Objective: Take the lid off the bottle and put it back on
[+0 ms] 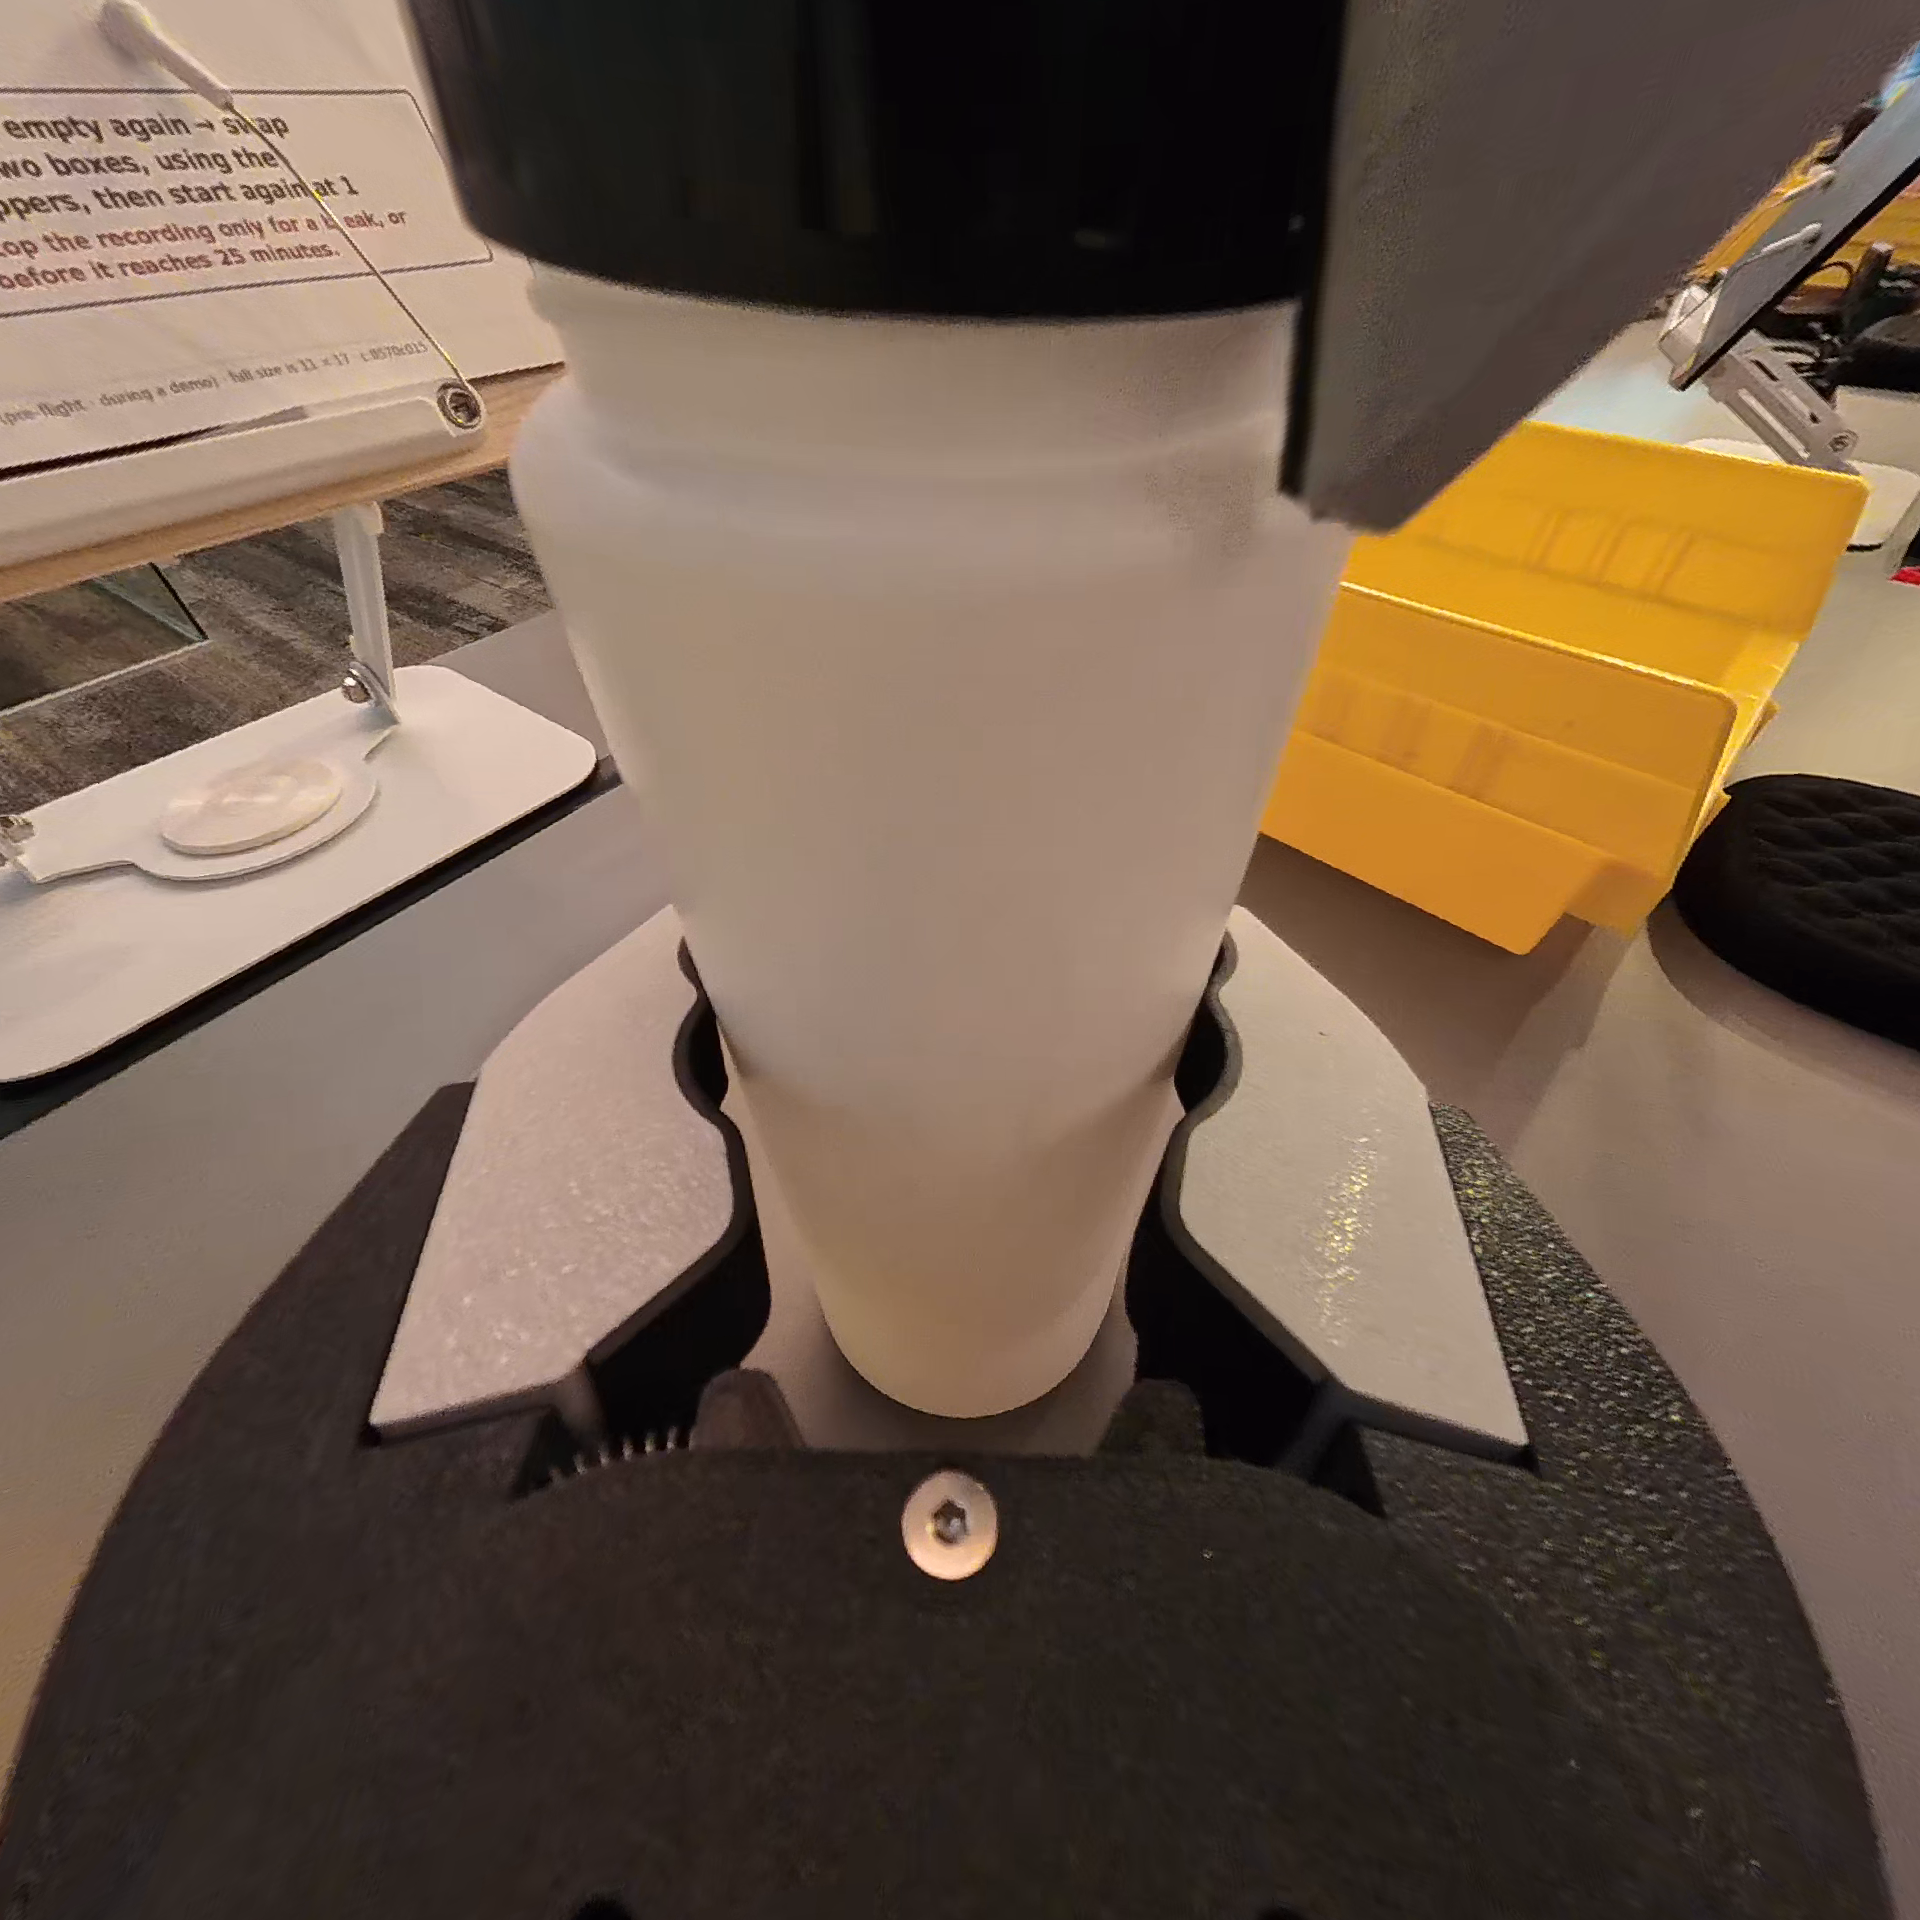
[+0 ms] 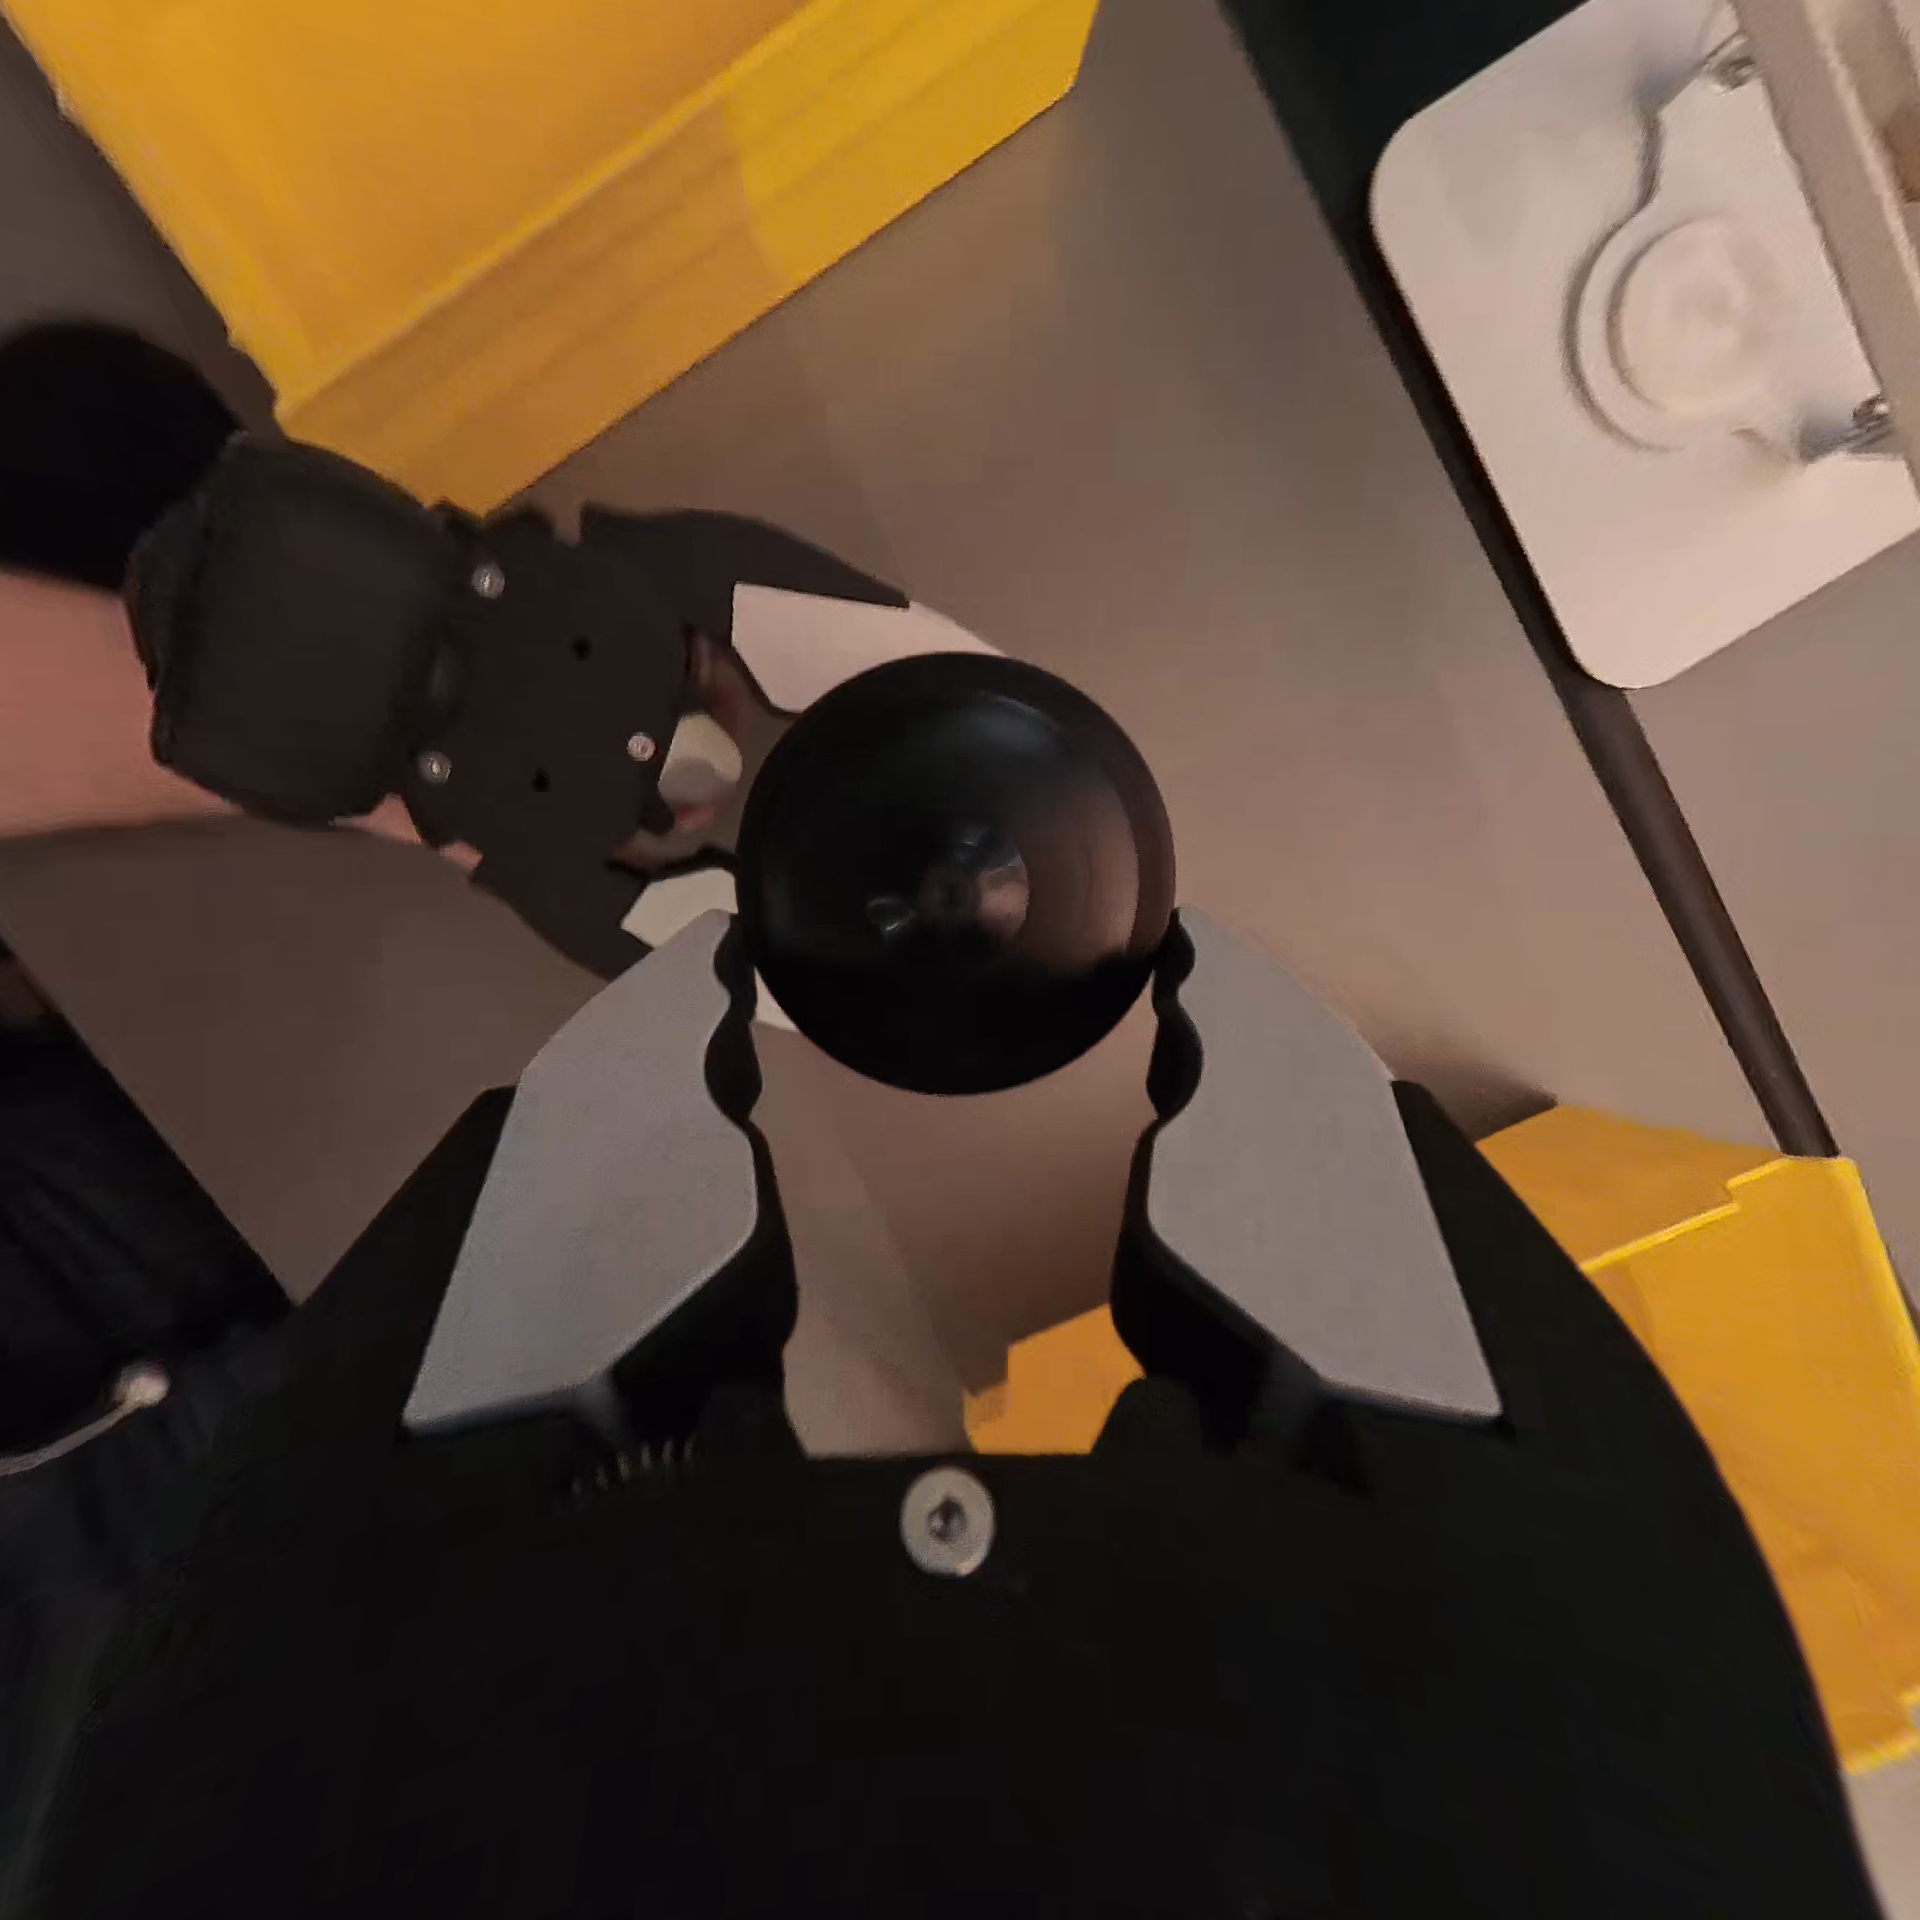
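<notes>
While the left gripper (image 1: pixel 951 1049) clamps its two fingers on the lower body of the bottle (image 1: pixel 935 790), a matte white cylinder stands upright between them, topped by a glossy black round lid (image 2: pixel 951 868). At the right, the right gripper (image 2: pixel 951 961) comes from above, its fingertips pressed against both sides of the lid's rim, holding it.

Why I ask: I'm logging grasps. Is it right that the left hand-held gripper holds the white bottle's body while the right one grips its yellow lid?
Not quite: the lid is black, as the right wrist view shows. The rest stands: left hand-held gripper holds the white bottle, right hand-held gripper grips the lid.
</notes>
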A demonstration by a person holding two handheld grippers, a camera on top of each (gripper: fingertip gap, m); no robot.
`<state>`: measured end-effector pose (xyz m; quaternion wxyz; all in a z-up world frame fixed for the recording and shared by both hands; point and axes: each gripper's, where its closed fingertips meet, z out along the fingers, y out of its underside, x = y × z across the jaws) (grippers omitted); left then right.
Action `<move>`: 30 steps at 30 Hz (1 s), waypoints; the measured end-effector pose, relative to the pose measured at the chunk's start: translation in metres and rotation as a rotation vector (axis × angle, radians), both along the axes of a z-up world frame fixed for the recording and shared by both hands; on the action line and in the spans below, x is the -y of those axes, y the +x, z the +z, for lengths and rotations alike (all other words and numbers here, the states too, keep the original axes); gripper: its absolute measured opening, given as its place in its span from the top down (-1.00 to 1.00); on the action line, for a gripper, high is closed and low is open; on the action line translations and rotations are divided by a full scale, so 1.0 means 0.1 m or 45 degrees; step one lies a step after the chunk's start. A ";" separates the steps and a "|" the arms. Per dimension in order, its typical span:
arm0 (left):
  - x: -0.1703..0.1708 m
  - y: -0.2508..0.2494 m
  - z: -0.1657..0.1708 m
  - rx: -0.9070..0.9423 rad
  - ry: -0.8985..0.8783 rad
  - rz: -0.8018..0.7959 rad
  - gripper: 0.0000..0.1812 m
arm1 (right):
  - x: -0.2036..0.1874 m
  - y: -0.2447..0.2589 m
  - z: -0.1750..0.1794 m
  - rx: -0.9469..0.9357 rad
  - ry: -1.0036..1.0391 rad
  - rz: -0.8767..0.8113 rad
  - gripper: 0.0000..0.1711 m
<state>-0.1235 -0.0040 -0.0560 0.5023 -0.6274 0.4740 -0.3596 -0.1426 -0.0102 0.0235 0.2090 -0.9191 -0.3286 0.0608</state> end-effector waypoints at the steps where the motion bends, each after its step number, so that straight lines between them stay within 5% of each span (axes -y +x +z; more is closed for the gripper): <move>1: 0.00 0.00 0.00 0.003 -0.001 -0.004 0.04 | -0.01 0.00 -0.01 0.001 0.038 0.001 0.12; 5: 0.02 -0.01 0.00 0.018 -0.005 -0.046 0.04 | -0.05 -0.01 0.05 -0.039 0.252 0.277 0.07; 9: 0.03 0.00 0.01 0.028 -0.002 -0.078 0.04 | -0.09 -0.17 0.27 -0.392 0.545 0.469 0.05; 16: 0.04 0.00 0.01 0.028 -0.004 -0.084 0.04 | -0.08 -0.23 0.16 -0.663 0.573 0.482 0.08; 21: 0.02 0.00 0.00 0.016 -0.002 -0.042 0.04 | -0.09 -0.23 0.17 -0.694 0.650 0.362 0.11; 27: -0.03 0.00 0.00 0.001 -0.007 0.044 0.04 | -0.17 -0.16 0.18 -0.735 0.895 -0.159 0.10; 30: -0.01 -0.01 0.00 0.017 -0.007 0.011 0.04 | -0.18 -0.17 0.19 -0.702 0.997 -0.169 0.10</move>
